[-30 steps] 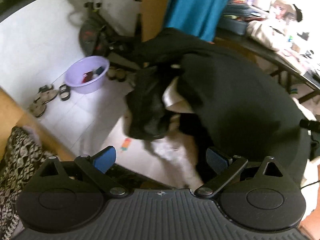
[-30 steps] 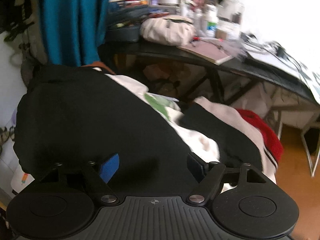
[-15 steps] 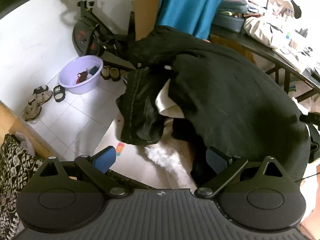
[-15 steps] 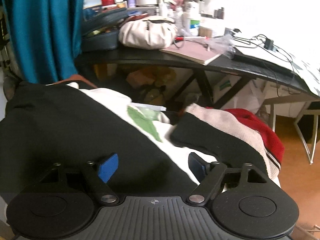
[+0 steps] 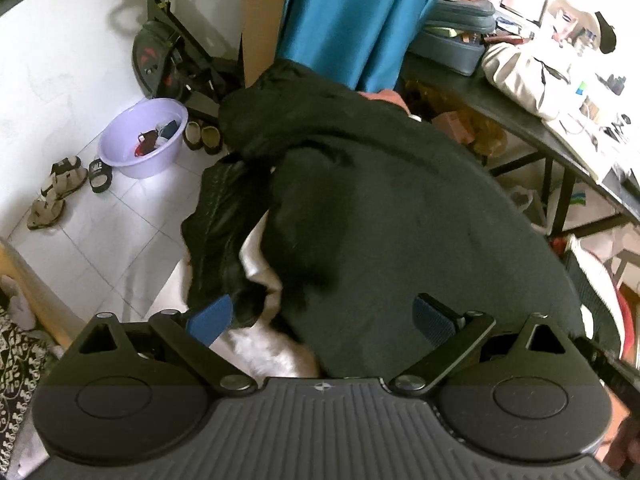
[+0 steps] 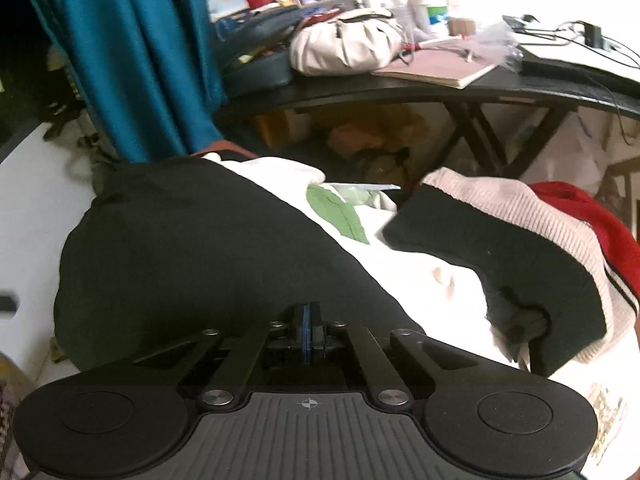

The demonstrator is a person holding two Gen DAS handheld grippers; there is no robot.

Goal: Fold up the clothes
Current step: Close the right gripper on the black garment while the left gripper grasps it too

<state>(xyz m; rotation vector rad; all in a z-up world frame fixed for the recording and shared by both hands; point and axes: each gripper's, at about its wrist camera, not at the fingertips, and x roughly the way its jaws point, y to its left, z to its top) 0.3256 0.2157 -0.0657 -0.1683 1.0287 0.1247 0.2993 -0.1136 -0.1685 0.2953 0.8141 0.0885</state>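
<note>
A large black garment [image 5: 400,208] lies spread over a heap of clothes, also in the right wrist view [image 6: 192,248]. My left gripper [image 5: 324,316] hovers open over its near edge, one blue pad [image 5: 210,318] above a white fluffy cloth [image 5: 268,352], the other pad [image 5: 430,314] above black fabric. The right gripper [image 6: 307,332] has its jaws closing, pads pressed together on the near edge of the black garment. A white garment with a green patch [image 6: 340,216] and a black, beige and red knit [image 6: 520,248] lie to the right.
A black desk [image 6: 400,88] crowded with bags and bottles stands behind the heap, beside a teal curtain [image 6: 140,48]. On the tiled floor at left are a purple basin [image 5: 144,140], sandals [image 5: 56,192] and an exercise bike [image 5: 168,52]. Patterned fabric [image 5: 16,360] sits lower left.
My right gripper went from wide open to shut at the black garment's near edge, moving lower. The left gripper stayed open and shifted right over the black garment.
</note>
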